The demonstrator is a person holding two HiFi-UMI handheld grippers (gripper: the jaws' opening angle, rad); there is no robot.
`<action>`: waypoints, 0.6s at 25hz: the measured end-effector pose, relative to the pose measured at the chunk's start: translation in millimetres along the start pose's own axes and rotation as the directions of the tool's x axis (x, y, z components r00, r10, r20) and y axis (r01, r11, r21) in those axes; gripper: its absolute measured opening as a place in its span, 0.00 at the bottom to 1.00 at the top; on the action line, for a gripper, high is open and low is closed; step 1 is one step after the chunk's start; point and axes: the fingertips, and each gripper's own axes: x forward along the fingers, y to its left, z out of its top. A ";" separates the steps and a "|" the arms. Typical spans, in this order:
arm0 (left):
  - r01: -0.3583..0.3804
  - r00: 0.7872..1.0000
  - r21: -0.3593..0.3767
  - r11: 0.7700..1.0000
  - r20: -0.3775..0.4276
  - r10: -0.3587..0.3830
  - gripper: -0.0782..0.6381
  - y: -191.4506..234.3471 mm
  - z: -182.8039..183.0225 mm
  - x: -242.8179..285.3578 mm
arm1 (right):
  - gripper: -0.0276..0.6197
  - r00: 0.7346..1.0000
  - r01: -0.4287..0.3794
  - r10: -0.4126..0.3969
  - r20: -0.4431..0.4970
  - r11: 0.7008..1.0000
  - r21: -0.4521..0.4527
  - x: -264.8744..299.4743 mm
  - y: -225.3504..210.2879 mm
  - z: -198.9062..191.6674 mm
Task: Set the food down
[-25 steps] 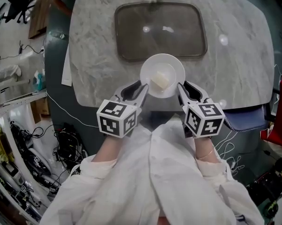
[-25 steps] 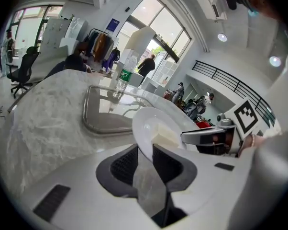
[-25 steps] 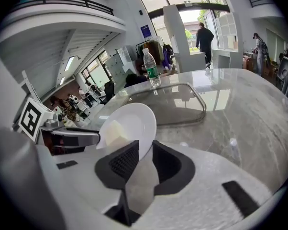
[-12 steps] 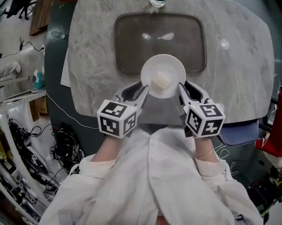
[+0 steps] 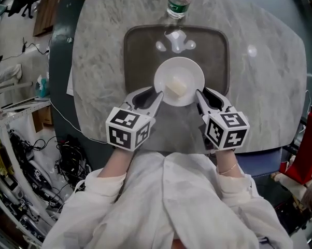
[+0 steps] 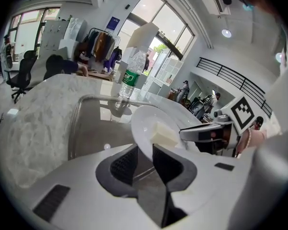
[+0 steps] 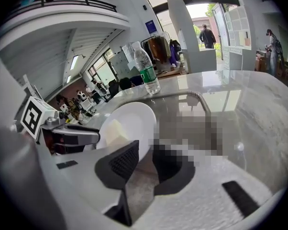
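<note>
Two claws work as a pair here, reaching forward from the person's white sleeves [image 5: 109, 188]. The left claw [image 5: 157, 95] is clenched on the left rim of a shallow white plate [image 5: 189, 71], and the right claw [image 5: 200, 95] is clenched on the rim directly opposite, so the plate spans the gap between them with neither hand nearer than the other. Each thin, glossy rim sits pinched between dark ribbed pads, and both gripper views show the plate at a tilt. The food [image 5: 176, 88], a pale, matte, blocky piece with squared edges, lies near the middle of the plate, just ahead of both claws. Directly under the plate is the near part of a dark, smooth rectangular tray [image 5: 140, 51] with rounded corners and a raised lip. Whether the plate's base touches it I cannot tell, and setting down likely turns on lowering both rims level. The tray rests on a grey, veined marble worktop [image 5: 99, 61]. Beyond its far edge stands a clear plastic water bottle [image 5: 178, 4] with a green label.
</note>
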 end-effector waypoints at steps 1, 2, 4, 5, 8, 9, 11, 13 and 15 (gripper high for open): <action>0.000 1.000 0.005 1.000 -0.001 0.000 0.24 2.7 3.8 3.6 | 0.16 1.000 -0.005 0.005 -0.003 1.000 0.000 4.4 -2.8 3.0; -0.002 1.000 0.009 1.000 -0.001 0.002 0.24 5.3 8.0 7.1 | 0.16 1.000 -0.008 0.008 -0.004 1.000 0.001 8.6 -5.5 6.4; -0.010 1.000 0.009 1.000 0.000 0.010 0.24 10.7 16.8 14.3 | 0.16 1.000 -0.012 0.012 -0.006 1.000 -0.001 16.2 -10.6 14.4; -0.014 1.000 0.004 1.000 0.001 0.014 0.24 13.2 20.6 18.0 | 0.16 1.000 -0.013 0.013 -0.006 1.000 -0.002 19.4 -13.1 18.4; -0.019 1.000 -0.011 1.000 0.001 0.019 0.24 18.7 27.2 28.4 | 0.16 1.000 -0.019 0.019 -0.009 1.000 -0.007 27.5 -20.3 27.7; -0.019 1.000 -0.014 1.000 -0.001 0.019 0.24 20.3 28.3 31.1 | 0.16 1.000 -0.023 0.023 -0.010 1.000 -0.009 30.0 -22.0 30.2; -0.017 1.000 -0.022 1.000 -0.005 0.017 0.24 24.1 30.1 35.5 | 0.16 0.999 -0.030 0.030 -0.014 0.999 -0.013 35.1 -24.3 34.1; -0.020 1.000 -0.031 0.999 -0.007 0.020 0.24 28.5 31.8 39.0 | 0.16 0.999 -0.035 0.035 -0.019 0.999 -0.012 40.8 -25.8 36.0; -0.030 0.999 -0.028 0.999 -0.013 0.029 0.24 32.9 32.9 41.3 | 0.16 0.999 -0.038 0.038 -0.024 0.999 -0.009 46.4 -26.3 36.9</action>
